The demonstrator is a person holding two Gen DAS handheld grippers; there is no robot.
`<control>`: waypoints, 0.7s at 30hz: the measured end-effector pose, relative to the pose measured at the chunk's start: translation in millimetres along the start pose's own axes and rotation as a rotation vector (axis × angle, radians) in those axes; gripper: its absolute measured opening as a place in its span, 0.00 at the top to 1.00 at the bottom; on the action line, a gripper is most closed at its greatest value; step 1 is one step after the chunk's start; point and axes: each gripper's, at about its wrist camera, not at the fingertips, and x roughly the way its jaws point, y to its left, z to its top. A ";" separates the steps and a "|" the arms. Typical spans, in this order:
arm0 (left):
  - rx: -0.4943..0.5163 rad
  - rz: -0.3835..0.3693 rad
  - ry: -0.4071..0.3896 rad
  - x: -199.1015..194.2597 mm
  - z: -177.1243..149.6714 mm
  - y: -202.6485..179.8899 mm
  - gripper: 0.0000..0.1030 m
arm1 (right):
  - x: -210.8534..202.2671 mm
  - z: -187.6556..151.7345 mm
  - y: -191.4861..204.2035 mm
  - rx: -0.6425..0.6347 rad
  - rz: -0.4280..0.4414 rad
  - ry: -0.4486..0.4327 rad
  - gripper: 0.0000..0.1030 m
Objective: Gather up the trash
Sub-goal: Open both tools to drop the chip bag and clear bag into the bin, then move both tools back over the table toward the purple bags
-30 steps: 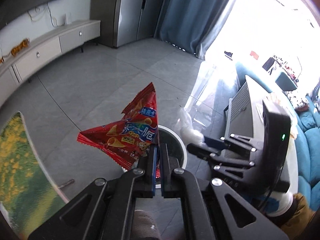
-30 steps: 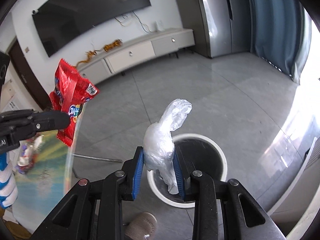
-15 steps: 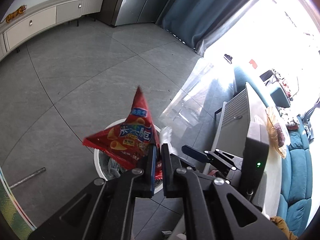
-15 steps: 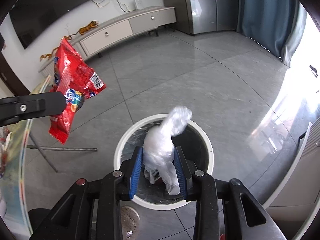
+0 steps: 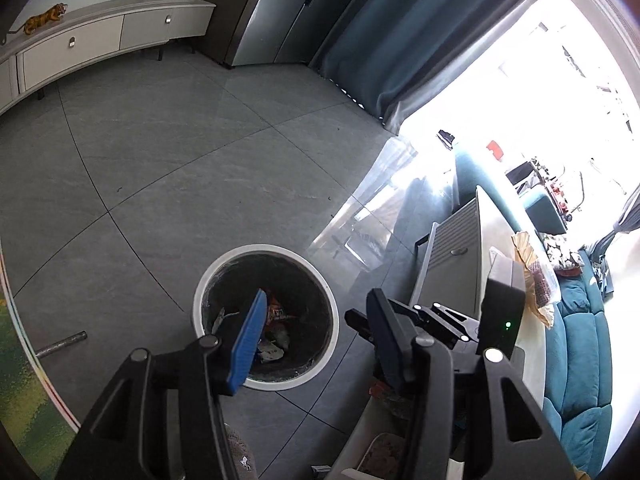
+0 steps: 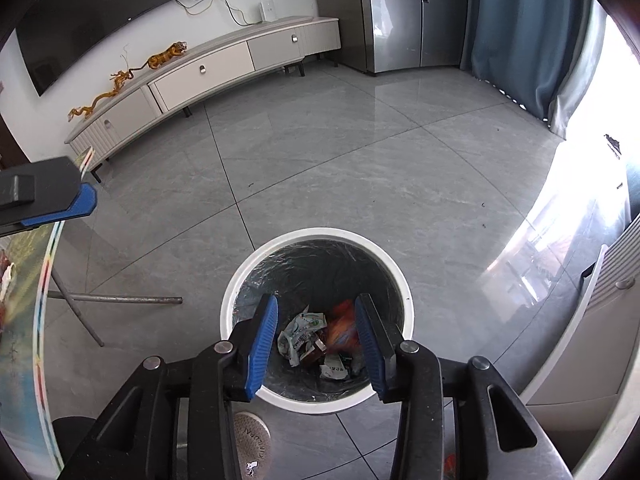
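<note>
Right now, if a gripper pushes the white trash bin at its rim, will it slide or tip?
The trash bin probably slides: it stands on smooth, glossy floor tiles. It looks light, holding only a few crumpled wrappers, so a high push might tip it.

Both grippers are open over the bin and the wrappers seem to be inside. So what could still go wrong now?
Mostly small things. The right gripper hangs low over the trash bin, so a careless pull back might clip its rim and tip it. The left gripper is close to the right one in the left view, so they may bump. A metal table leg lies beside the bin, where a low sweep could catch it.
</note>
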 end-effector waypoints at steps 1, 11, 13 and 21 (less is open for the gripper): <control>0.005 0.006 -0.011 -6.9 -0.8 0.6 0.51 | -4.1 0.5 1.6 0.000 0.001 -0.007 0.63; 0.007 0.039 -0.112 -80.8 -13.3 9.3 0.51 | -45.1 13.6 28.1 -0.023 0.022 -0.082 0.63; 0.011 0.049 -0.138 -99.4 -16.2 10.3 0.51 | -56.2 17.9 36.9 -0.037 0.028 -0.103 0.63; 0.011 0.141 -0.242 -165.4 -31.7 20.6 0.51 | -101.2 26.8 76.1 -0.089 0.067 -0.197 0.61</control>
